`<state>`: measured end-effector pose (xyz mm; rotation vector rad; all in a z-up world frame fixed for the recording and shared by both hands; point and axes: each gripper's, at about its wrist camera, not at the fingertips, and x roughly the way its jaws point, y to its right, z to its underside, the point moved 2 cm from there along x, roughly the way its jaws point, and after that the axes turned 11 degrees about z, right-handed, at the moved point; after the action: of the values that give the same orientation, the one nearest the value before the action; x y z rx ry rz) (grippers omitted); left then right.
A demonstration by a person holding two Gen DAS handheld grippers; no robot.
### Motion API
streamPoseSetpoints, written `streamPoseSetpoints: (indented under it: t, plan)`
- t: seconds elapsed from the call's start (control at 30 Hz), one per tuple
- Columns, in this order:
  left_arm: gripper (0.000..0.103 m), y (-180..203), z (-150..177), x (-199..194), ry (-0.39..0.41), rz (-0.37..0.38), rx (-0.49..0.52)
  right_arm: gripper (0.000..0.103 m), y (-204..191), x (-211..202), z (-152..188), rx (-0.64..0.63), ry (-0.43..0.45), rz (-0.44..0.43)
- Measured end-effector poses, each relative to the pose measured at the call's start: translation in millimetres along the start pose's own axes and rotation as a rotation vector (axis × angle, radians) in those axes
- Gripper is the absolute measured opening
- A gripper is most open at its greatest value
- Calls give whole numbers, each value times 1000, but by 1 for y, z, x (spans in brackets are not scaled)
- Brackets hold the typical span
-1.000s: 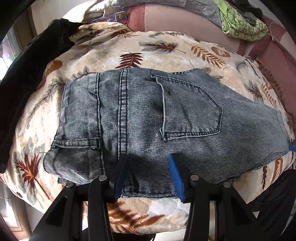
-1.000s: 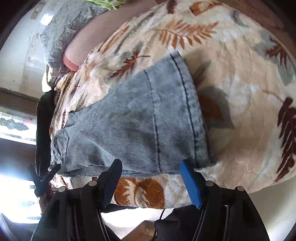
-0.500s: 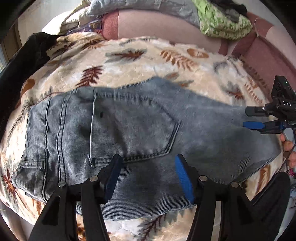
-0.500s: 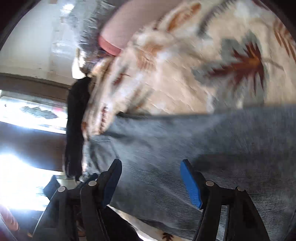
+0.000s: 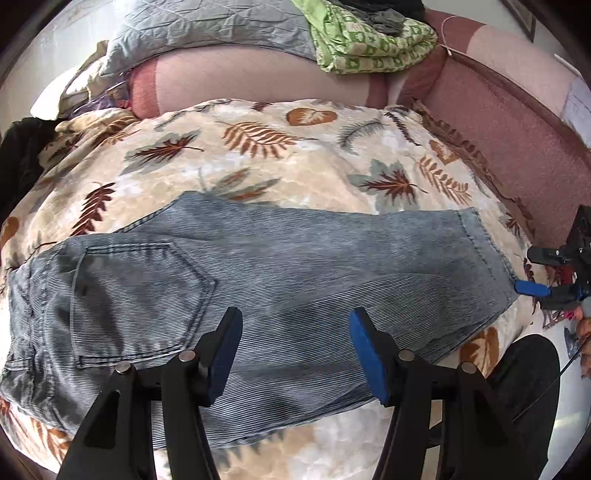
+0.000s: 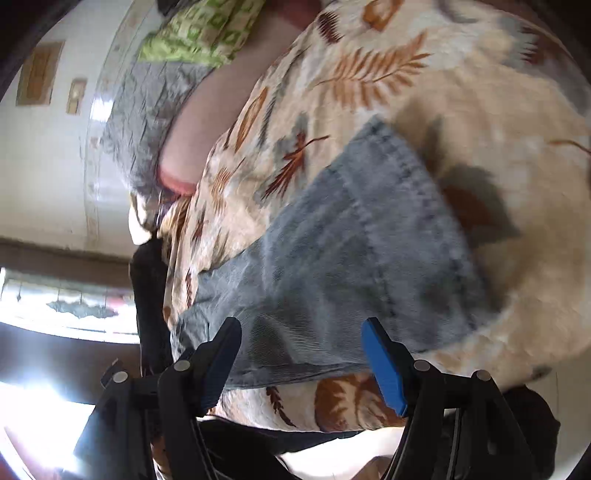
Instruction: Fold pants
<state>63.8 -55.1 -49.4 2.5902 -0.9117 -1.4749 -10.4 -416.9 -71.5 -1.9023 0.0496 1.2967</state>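
Grey-blue jeans [image 5: 280, 266] lie flat and folded lengthwise on a leaf-print blanket [image 5: 258, 147], waist and back pocket at the left, hem at the right. My left gripper [image 5: 295, 321] hovers open over the near edge of the thigh, nothing between its blue pads. In the left wrist view my right gripper [image 5: 533, 271] stands open at the hem's near corner. The right wrist view shows the hem end of the jeans [image 6: 369, 240] lying ahead of my open right gripper [image 6: 301, 328], its jaws over the leg's near edge and gripping nothing.
A pink sofa back [image 5: 498, 122] runs behind and to the right. A grey quilt [image 5: 207, 29] and a green patterned cloth [image 5: 369, 44] lie on it. A black garment [image 5: 18, 158] lies at the left end. A dark-clad leg [image 5: 524, 373] is at the lower right.
My left gripper slid right along the jeans from the waistband to the thigh, and its jaws widened. My right gripper swung over the leg and came back to the hem end.
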Motion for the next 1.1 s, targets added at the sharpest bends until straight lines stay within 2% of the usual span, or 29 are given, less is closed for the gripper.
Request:
streamPoseSetpoints:
  t: [0.1, 0.17, 0.3, 0.43, 0.47, 0.5, 0.67, 0.77, 0.83, 0.9, 0.93, 0.97, 1.0, 1.03, 1.1]
  plan:
    - [61, 16, -2, 18, -21, 55, 13, 71, 50, -25, 3, 166, 90, 56]
    - [61, 20, -1, 30, -40, 48, 12, 71, 70, -24, -1, 232, 71, 57]
    - [61, 16, 5, 44, -78, 55, -23, 71, 73, 4, -2, 269, 8, 54]
    - [61, 9, 10, 47, -91, 44, -26, 71, 72, 11, -5, 284, 47, 71]
    - [61, 9, 11, 47, -93, 44, -23, 56, 67, 8, -7, 253, 82, 87]
    - [61, 9, 11, 47, -95, 40, -21, 27, 64, 5, -8, 220, 109, 131]
    - [61, 12, 10, 46, -113, 29, 4, 25, 49, 6, -16, 70, 106, 239]
    - [61, 18, 5, 33, -84, 39, 14, 18, 23, -17, -13, -62, 213, 295]
    - [63, 24, 0, 25, -57, 51, 20, 18, 7, -30, -9, -136, 259, 325]
    - [76, 30, -1, 32, -81, 15, 47, 18, 8, -24, -7, -179, 248, 385]
    - [80, 32, 4, 45, -135, -27, 65, 18, 16, -8, -6, -201, 176, 432]
    - [82, 32, 13, 66, -246, -58, 84, 19, 30, 8, -5, -167, 118, 450]
    - [82, 33, 21, 77, -296, -89, 118, 23, 42, 14, -4, -127, 95, 432]
    - [83, 37, 22, 70, -249, -100, 149, 26, 43, 9, -5, -126, 102, 406]
    - [83, 39, 21, 65, -287, -83, 136, 45, 40, -11, -5, -111, 152, 416]
